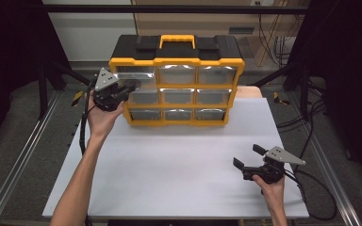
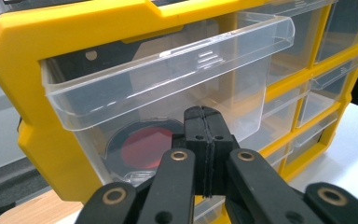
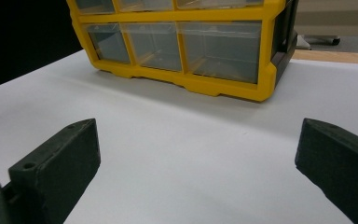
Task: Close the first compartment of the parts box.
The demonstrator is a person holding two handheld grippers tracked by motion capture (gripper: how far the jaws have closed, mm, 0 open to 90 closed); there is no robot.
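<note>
High view: a yellow-framed plastic organiser cabinet with a black top and yellow carry handle (image 1: 176,80) stands at twelve o'clock on the white table sheet (image 1: 179,174), three rows of three clear drawers facing the person. The left gripper (image 1: 133,85) sits at ten o'clock against the top-left clear plastic drawer (image 1: 133,74), which stands pulled out a little from the frame. The right gripper (image 1: 248,158) rests low over the sheet at four o'clock, well apart from the cabinet, jaws spread wide with nothing between them. Left gripper view: the two black jaws meet at six o'clock, pressed flat together with no gap and no object caught between the pads, tips just in front of the drawer's clear front wall. Behind that wall, at seven o'clock, lies a round dark item with a red centre (image 2: 144,147). Right gripper view: jaws stand far apart at eight and four o'clock, bare sheet between; cabinet's bottom row at twelve.
</note>
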